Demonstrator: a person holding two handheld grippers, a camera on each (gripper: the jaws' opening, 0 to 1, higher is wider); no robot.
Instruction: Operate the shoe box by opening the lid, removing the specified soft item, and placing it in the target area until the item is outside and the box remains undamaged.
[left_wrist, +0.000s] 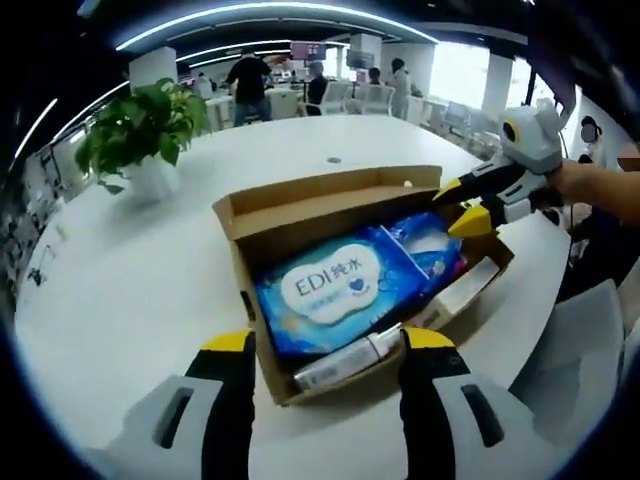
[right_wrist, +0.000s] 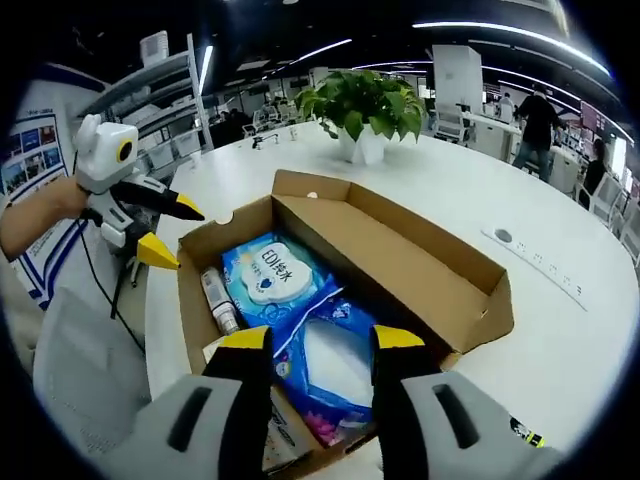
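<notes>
An open cardboard shoe box (left_wrist: 330, 200) (right_wrist: 400, 255) lies on a white table, its lid flap folded back. Inside lies a blue soft wipes pack (left_wrist: 325, 290) (right_wrist: 270, 275) with a white label. Beside it are a second blue pack (left_wrist: 425, 245) (right_wrist: 335, 365) and a white tube (left_wrist: 350, 360) (right_wrist: 218, 300). My left gripper (left_wrist: 328, 345) (right_wrist: 170, 230) stands open at the box's tube end, nothing between its jaws. My right gripper (right_wrist: 320, 340) (left_wrist: 462, 207) is open at the opposite end, over the second blue pack.
A potted plant (left_wrist: 140, 130) (right_wrist: 365, 105) stands on the table (left_wrist: 120, 300) (right_wrist: 560, 330) beyond the box. A round cable hole (left_wrist: 333, 160) (right_wrist: 503, 236) sits in the tabletop. A white chair (left_wrist: 590, 340) is at the table's edge. People and desks are far behind.
</notes>
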